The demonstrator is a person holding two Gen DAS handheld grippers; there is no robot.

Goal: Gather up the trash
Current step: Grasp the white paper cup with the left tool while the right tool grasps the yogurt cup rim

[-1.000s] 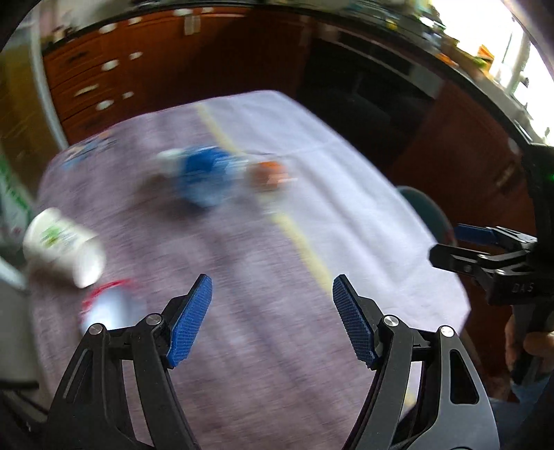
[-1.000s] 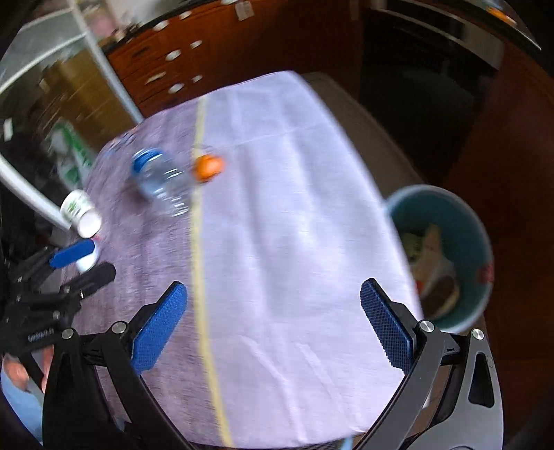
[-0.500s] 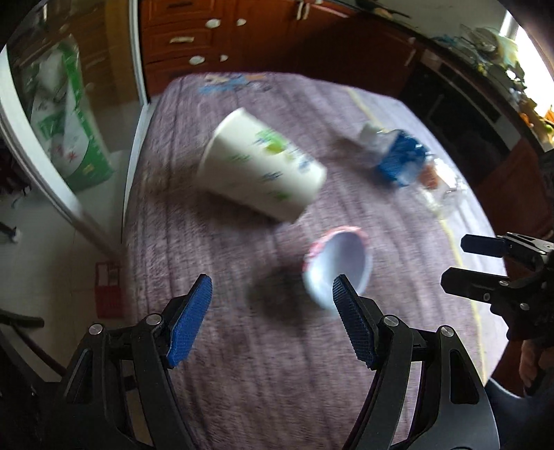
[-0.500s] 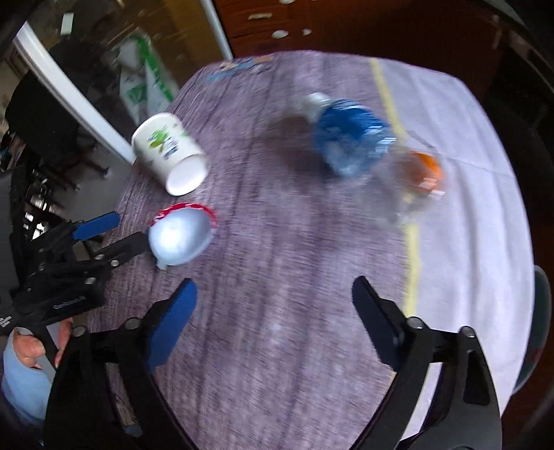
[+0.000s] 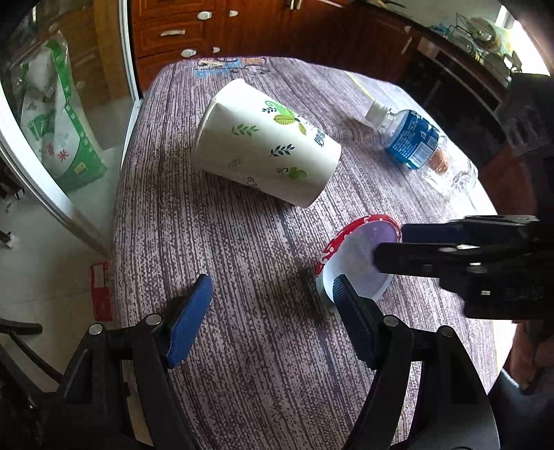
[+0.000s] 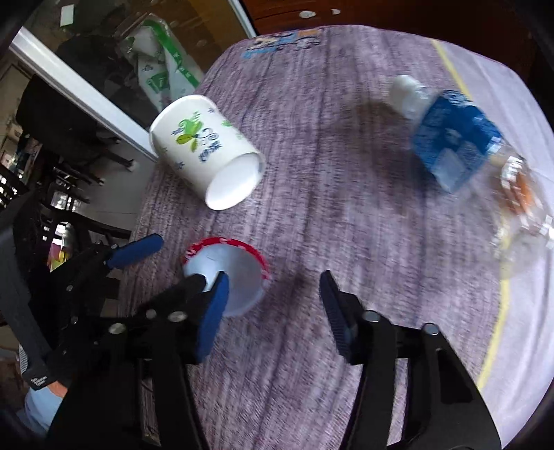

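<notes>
Trash is lying in three pieces on the table, all within reach of the tools.

- Right gripper (image 6: 273, 304): pointing steeply down; its jaws have just been closing and are standing half spread. Bare cloth is showing in the gap. Its left pad (image 6: 213, 308) is sitting in front of the mouth of the small red-rimmed cup (image 6: 235, 266), so I cannot tell whether pad and rim are touching. No pinch is showing.
- Left gripper (image 5: 270, 316): jaws spread wide, nothing but cloth lying between them. Its right finger is overlapping the small cup's lower rim in the left wrist view.
- The small cup is lying on its side, mouth facing both cameras, with the two tools meeting at it from either side.
- Paper cup (image 5: 270, 145), white with green leaf print: lying on its side just beyond the small cup, apart from it.
- Bottle (image 5: 412, 138), blue label, white cap: lying on its side farther right, something orange showing through its clear end.
- Tablecloth (image 5: 242, 242): purple-grey weave under all three.
- Green-and-white bag (image 5: 59, 131) is standing behind glass, left of the table; wooden drawers (image 5: 173, 31) are running along the back.
</notes>
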